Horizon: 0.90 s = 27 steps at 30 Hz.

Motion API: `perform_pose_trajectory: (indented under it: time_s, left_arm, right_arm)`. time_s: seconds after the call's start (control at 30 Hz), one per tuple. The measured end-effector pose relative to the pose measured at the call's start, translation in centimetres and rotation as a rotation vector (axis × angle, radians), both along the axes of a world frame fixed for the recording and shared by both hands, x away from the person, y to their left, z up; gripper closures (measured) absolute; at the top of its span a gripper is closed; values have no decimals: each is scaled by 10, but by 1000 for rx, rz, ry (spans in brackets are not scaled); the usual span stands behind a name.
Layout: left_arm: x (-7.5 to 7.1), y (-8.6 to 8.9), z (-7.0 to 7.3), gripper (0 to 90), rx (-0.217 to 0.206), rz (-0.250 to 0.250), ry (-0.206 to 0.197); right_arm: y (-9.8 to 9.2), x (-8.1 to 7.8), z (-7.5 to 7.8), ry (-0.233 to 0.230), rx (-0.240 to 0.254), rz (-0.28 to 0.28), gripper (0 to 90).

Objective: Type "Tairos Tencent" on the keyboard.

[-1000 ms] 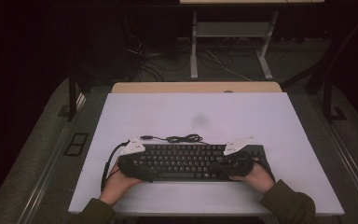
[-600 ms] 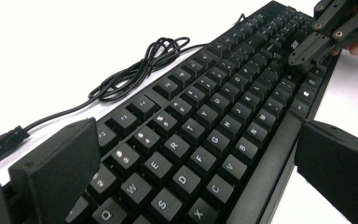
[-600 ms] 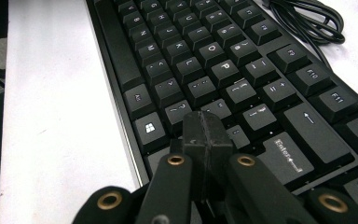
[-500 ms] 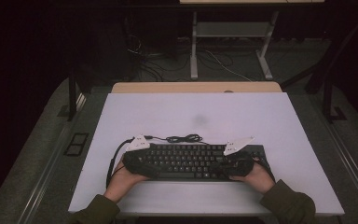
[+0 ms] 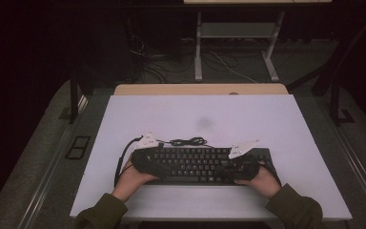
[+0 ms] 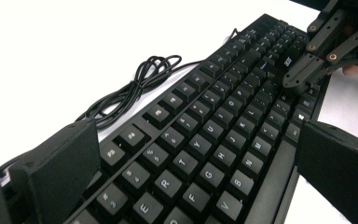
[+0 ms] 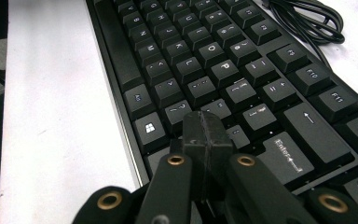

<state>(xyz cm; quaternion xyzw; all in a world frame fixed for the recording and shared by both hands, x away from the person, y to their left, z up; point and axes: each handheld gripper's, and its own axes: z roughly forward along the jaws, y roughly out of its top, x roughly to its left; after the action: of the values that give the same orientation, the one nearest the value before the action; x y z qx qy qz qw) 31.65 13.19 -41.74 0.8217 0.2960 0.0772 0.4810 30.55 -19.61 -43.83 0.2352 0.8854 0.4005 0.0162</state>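
A black keyboard (image 5: 198, 164) lies near the front edge of the white table (image 5: 200, 114), with its coiled cable (image 5: 188, 141) just behind it. My left gripper (image 5: 145, 160) is over the keyboard's left end. In the left gripper view (image 6: 196, 135) its jaws stand wide apart, one by the back edge and one by the front edge, with the keys (image 6: 200, 144) between them. My right gripper (image 5: 242, 167) rests at the right end. There its fingertips (image 7: 205, 128) are shut together with nothing between them, over the keys beside Enter. It shows farther off as the right gripper (image 6: 298, 79).
The white table top stretches wide behind the keyboard, with a wooden strip (image 5: 200, 89) along its far edge. Metal desk legs (image 5: 198, 52) and loose cables lie on the dark floor beyond. Both forearms in green sleeves (image 5: 293, 210) come in at the front.
My left gripper has moved right, in over the keyboard's left end. The right gripper and the keyboard have stayed put.
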Motion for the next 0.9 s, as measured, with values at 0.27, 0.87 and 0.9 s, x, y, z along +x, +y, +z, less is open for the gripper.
perform_pose_trajectory:
  time_s: [0.27, 0.87, 0.9]
  left_arm:
    - [8, -11, 3, 0, -9, -6, -7]
    - [10, -13, -4, 321, 44, 9, 15]
    - [10, -13, -4, 365, 46, 7, 17]
  right_arm:
    - [0, 0, 0, 0, -1, 0, 893]
    - [0, -1, 0, -3, -3, -2, 893]
    - [0, -1, 0, -3, -3, -2, 893]
